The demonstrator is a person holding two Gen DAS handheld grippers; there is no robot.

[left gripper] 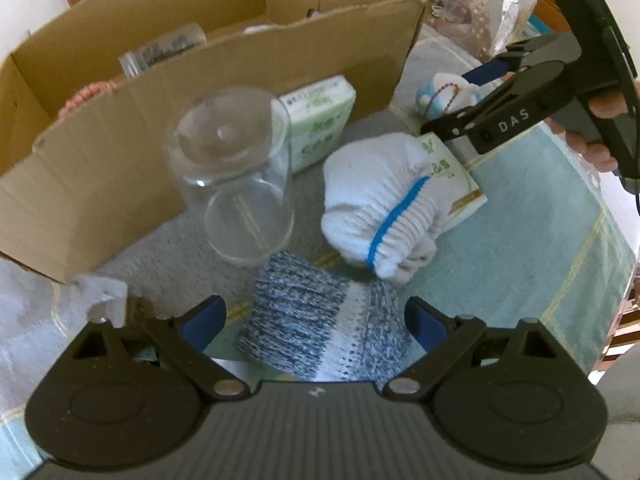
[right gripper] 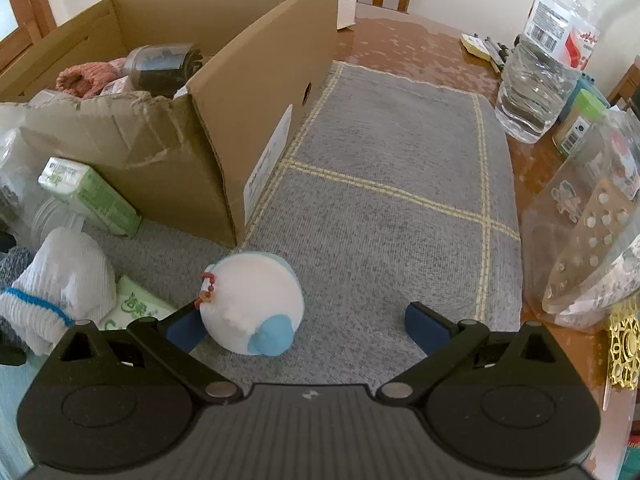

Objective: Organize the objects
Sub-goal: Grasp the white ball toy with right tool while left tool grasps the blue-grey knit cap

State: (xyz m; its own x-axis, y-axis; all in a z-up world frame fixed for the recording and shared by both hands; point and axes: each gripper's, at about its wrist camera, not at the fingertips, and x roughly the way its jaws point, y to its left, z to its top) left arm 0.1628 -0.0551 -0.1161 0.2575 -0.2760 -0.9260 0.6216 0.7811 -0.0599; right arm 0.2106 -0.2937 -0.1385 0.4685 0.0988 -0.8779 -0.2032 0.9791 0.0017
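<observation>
My left gripper [left gripper: 316, 320] is open, its fingers either side of a blue-and-white knitted sock [left gripper: 320, 316] lying on the mat. Beyond it a clear glass [left gripper: 236, 168] lies tipped against the cardboard box [left gripper: 168, 120], beside a white glove bundle [left gripper: 380, 204] with a blue stripe. My right gripper [right gripper: 308, 326] is open just above the mat; a white-and-blue round toy [right gripper: 252, 304] sits between its fingers, close to the left one. The same right gripper [left gripper: 480, 92] shows from outside in the left wrist view, over the toy [left gripper: 444, 92].
Green tissue packs [left gripper: 320, 120] [right gripper: 92, 196] lie by the box wall. The box [right gripper: 224, 80] holds a pink knit item [right gripper: 92, 74] and a dark jar [right gripper: 164, 64]. At the right stand a water bottle [right gripper: 544, 52] and a clear plastic bag [right gripper: 588, 232]. Grey mat [right gripper: 392, 184] stretches ahead.
</observation>
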